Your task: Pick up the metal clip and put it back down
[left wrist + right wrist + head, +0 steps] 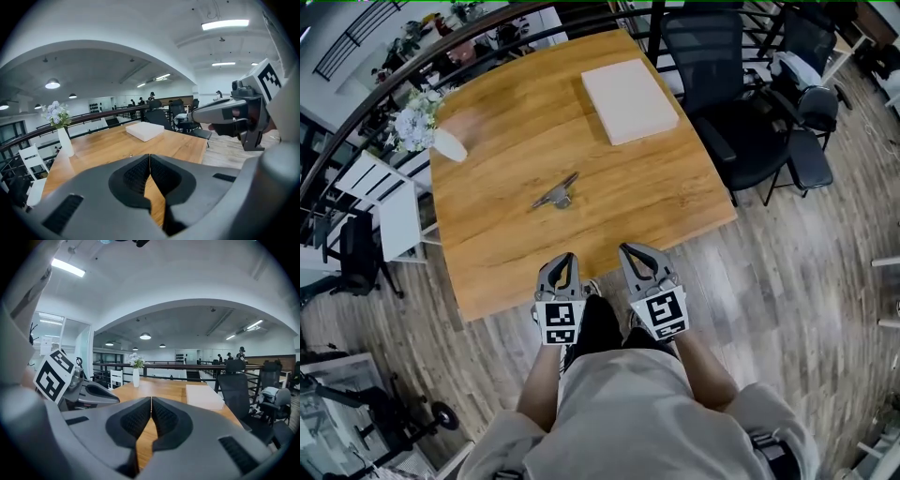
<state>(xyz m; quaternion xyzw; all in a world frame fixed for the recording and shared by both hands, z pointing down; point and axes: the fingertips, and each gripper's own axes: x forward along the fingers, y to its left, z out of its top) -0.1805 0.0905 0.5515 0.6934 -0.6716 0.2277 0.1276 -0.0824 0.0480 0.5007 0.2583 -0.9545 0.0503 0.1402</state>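
At the near edge of the wooden table (pixel 675 187), the left gripper (pixel 566 257) and right gripper (pixel 627 250) hover side by side, both clenched on nothing. The metal clip (pixel 556 194) lies mid-table, beyond them. The pickup looks unstarted; next, one gripper must spread its jaws and reach forward.

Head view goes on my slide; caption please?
Left gripper and right gripper, shut and empty, at the table edge; metal clip lies on the wood ahead.

The wooden table (pixel 656 187) carries a metal clip (pixel 556 194), a white box (pixel 629 99) and a flower vase (pixel 448 143).
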